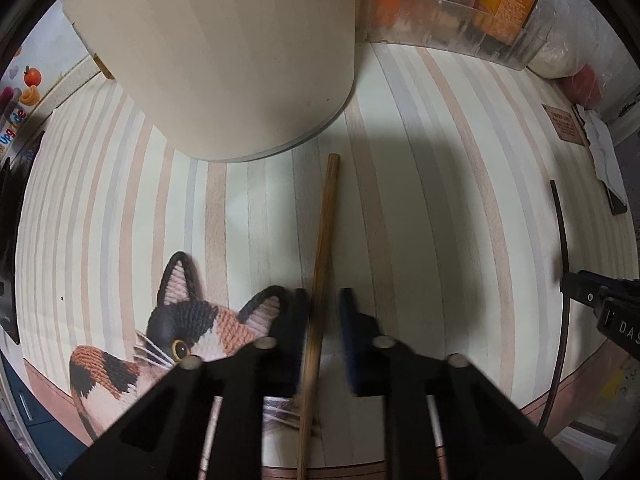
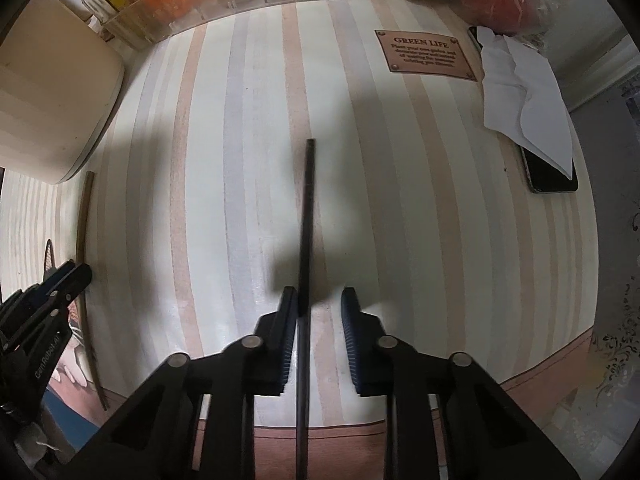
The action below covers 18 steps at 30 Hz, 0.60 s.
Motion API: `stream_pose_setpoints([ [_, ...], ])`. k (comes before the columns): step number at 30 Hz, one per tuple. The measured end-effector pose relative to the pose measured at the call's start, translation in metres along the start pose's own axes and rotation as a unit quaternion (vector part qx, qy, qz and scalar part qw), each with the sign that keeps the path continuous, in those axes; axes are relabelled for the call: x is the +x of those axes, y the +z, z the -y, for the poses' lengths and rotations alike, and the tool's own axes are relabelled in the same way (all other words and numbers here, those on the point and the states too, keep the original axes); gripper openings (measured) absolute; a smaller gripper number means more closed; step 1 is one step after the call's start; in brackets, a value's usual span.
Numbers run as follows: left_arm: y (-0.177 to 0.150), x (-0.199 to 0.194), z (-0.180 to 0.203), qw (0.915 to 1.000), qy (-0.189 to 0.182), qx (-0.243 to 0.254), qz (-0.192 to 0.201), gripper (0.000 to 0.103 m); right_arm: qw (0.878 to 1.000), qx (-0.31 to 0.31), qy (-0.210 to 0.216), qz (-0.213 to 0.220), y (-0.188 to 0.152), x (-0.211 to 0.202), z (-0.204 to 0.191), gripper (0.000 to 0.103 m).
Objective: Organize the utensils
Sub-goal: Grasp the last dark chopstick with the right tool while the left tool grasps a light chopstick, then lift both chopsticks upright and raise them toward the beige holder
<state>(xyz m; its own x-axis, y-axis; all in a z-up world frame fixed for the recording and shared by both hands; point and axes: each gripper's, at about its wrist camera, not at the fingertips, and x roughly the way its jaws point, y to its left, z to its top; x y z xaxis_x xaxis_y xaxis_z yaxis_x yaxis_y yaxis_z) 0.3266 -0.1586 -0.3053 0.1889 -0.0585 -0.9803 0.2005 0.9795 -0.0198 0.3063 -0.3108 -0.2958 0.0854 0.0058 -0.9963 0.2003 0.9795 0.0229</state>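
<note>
Left tool [image 1: 325, 334] straddling brown chopstick [image 1: 320, 264] lying on striped bench [image 1: 440, 208], fingers parted, left one touching. Cream container [image 1: 224, 52] sitting just beyond. Right tool [image 2: 320, 330] straddling black chopstick [image 2: 306, 220], also parted, not clamping.

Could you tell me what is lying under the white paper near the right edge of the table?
A dark phone lies under the white paper, its lower end sticking out and a thin strip of its top edge showing. The paper covers its middle, so whether anything else lies beneath cannot be seen.
</note>
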Motion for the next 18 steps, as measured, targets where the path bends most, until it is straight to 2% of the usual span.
stream_pose_setpoints([
  [3, -0.005, -0.002, -0.016, 0.9999, 0.006, -0.013, 0.0, 0.006, 1.0, -0.008, 0.015, -0.008, 0.002, 0.001, -0.003, 0.006],
  [6, -0.018, -0.004, -0.043, 0.9988, 0.01, -0.048, -0.007, 0.006, 0.999, -0.032, 0.022, -0.011, 0.004, 0.001, -0.022, 0.006],
  [13, -0.053, -0.011, -0.108, 0.9872, -0.004, -0.155, -0.038, 0.005, 0.994, -0.092, 0.053, -0.023, 0.013, 0.003, -0.077, 0.006],
  [18, -0.066, -0.01, -0.125, 0.9847, -0.016, -0.167, -0.047, 0.006, 0.988, -0.138, 0.053, -0.039, 0.019, 0.003, -0.109, 0.006],
])
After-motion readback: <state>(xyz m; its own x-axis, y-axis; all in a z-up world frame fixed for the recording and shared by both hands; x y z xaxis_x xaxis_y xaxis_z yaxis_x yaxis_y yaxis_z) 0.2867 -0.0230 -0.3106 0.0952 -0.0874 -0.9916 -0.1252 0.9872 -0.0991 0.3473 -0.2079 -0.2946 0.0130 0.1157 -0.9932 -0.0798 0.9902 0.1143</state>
